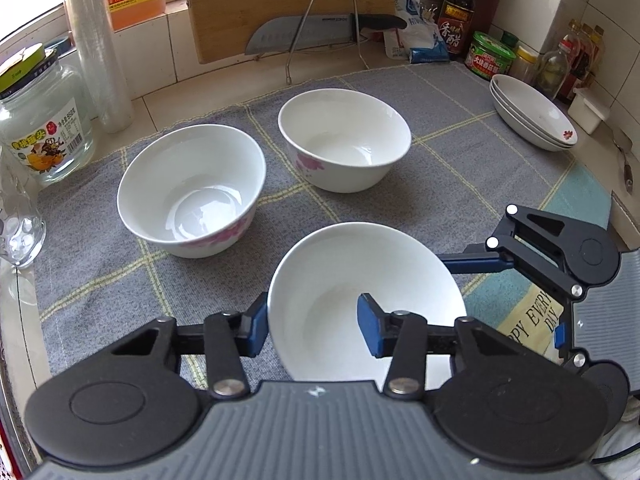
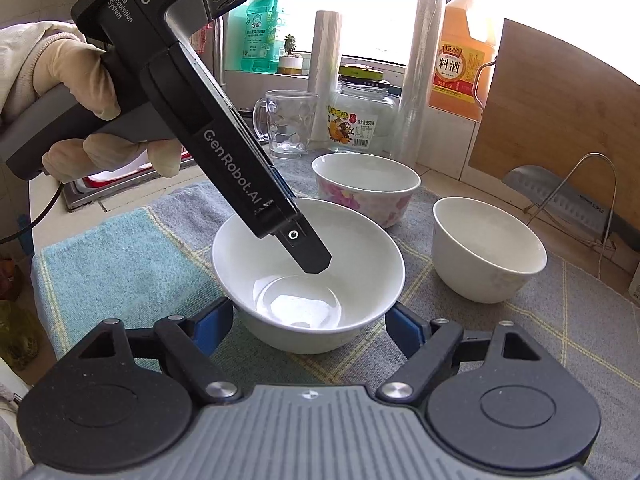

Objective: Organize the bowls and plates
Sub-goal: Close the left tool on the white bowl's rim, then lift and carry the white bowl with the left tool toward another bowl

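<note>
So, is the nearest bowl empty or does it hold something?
Empty. The nearest bowl shows only its bare white glossy bottom; the left gripper pinches its rim, one finger reaching inside.

The three bowls (image 1: 192,190) are white with pink flowers on the outside (so are the plates (image 1: 534,112)). The cloth (image 1: 460,160) is grey with yellow lines, then blue. The pads (image 1: 370,326) are blue.

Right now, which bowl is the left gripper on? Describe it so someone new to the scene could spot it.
Three white bowls stand on the grey checked cloth on the kitchen counter. It is the front bowl, closest to the cloth's blue end, with the left gripper's jaws astride its rim. Unlike the left rear bowl and right rear bowl, both pink-flowered, it shows plain white.
</note>
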